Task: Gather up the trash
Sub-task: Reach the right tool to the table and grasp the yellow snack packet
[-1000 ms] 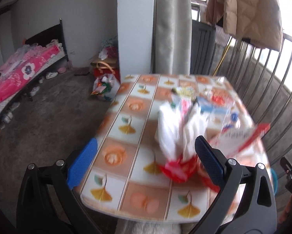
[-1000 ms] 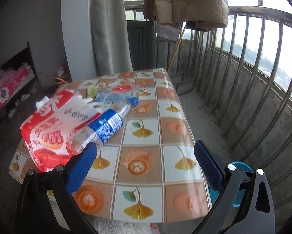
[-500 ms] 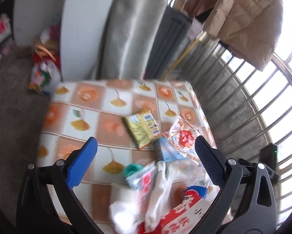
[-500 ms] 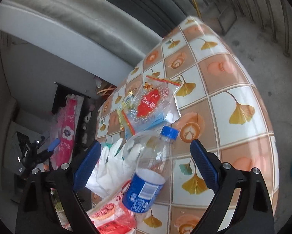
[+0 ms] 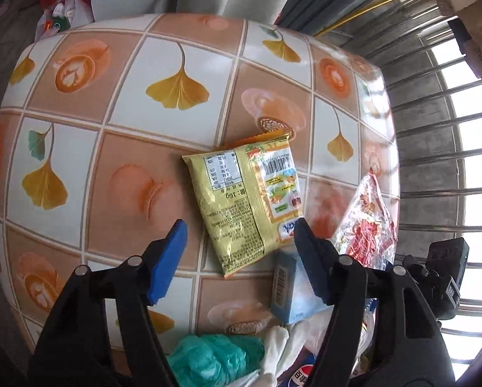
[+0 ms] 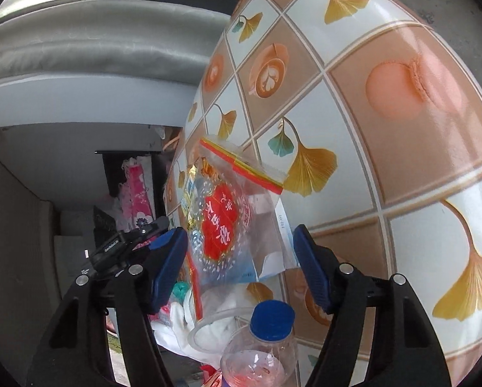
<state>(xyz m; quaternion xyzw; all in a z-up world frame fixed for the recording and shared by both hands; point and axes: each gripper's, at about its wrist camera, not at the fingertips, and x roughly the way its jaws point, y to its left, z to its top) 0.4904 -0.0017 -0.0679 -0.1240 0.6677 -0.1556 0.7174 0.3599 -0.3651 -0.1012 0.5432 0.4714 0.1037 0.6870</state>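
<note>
A yellow snack packet (image 5: 244,203) lies flat on the patterned table (image 5: 118,103). My left gripper (image 5: 239,251) hangs over the packet's near end, jaws closing, the packet between them with a gap on the left side. A clear zip bag with a red label (image 6: 231,222) lies on the table (image 6: 386,122) in the right wrist view. My right gripper (image 6: 239,258) straddles that bag, jaws closing, pads apart from it. The same bag (image 5: 366,222) shows right of the left gripper.
A pale blue small box (image 5: 294,290), a green crumpled glove (image 5: 215,354) and white gloves (image 5: 279,348) lie near the left gripper. A clear bottle with a blue cap (image 6: 266,342) sits under the right gripper. Balcony railing (image 5: 440,148) lies beyond the table.
Both grippers swung down from a view across the table to close over the litter. Their jaws have narrowed. The left now frames the yellow packet, the right the clear bag.
</note>
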